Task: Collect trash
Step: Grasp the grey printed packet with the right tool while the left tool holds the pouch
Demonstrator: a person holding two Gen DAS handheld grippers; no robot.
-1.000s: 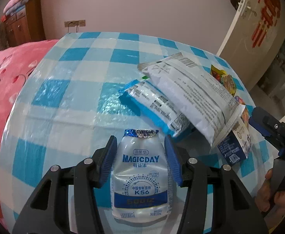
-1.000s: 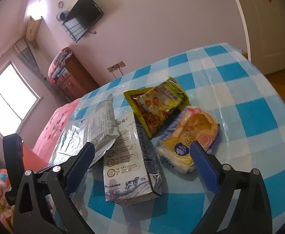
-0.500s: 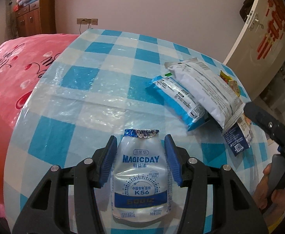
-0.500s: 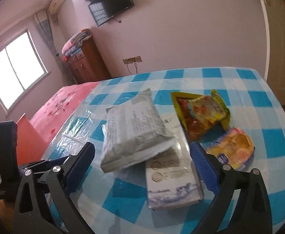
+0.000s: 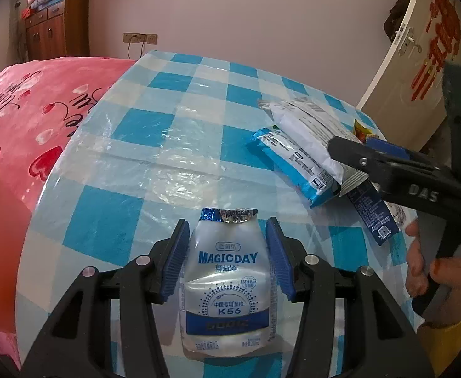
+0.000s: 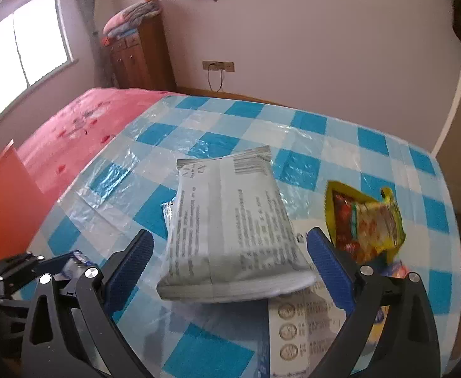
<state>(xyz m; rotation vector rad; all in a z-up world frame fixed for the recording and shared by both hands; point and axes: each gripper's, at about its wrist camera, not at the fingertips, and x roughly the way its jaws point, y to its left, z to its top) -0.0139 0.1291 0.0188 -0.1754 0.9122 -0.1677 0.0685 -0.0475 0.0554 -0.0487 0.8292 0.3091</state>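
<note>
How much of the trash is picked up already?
Nothing visibly binned yet. In hand: the left gripper holds the Magicday bottle. The right gripper is open around the white packet. Left: blue packet, carton, yellow wrapper.

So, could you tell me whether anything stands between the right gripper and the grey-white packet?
Nothing visible does: the grey-white packet lies directly between the open right gripper fingers, atop a carton.

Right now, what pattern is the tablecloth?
Blue-and-white check tablecloth, clearest in the left wrist view.
</note>
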